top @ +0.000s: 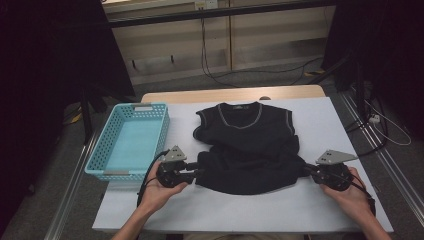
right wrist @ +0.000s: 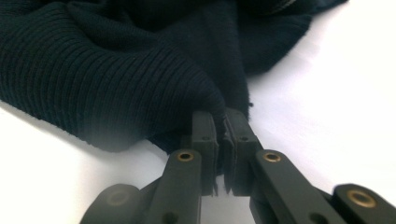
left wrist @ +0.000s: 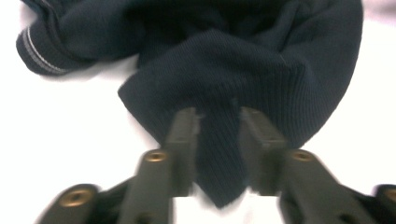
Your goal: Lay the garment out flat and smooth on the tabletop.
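White table [top: 310, 207] bounded by bare margins front and right; blue basket [top: 131, 141] sits at the left edge, well apart from the garment. Free surface is left between basket and knit.

Dark knit vest [top: 247, 145] is laid mid-table, collar toward the far side, lower hem folded up toward the chest. The folded edge spans between both tools.

Left gripper [top: 192, 170] is at the vest's left fold corner; a tongue of fabric [left wrist: 219, 154] is seen between the jaws, which stand parted. Pad contact looks loose at best, blur makes it hard to confirm. Right gripper [top: 311, 171] is at the right fold corner, jaws clamped tight on a pinch of ribbed knit [right wrist: 223, 116].
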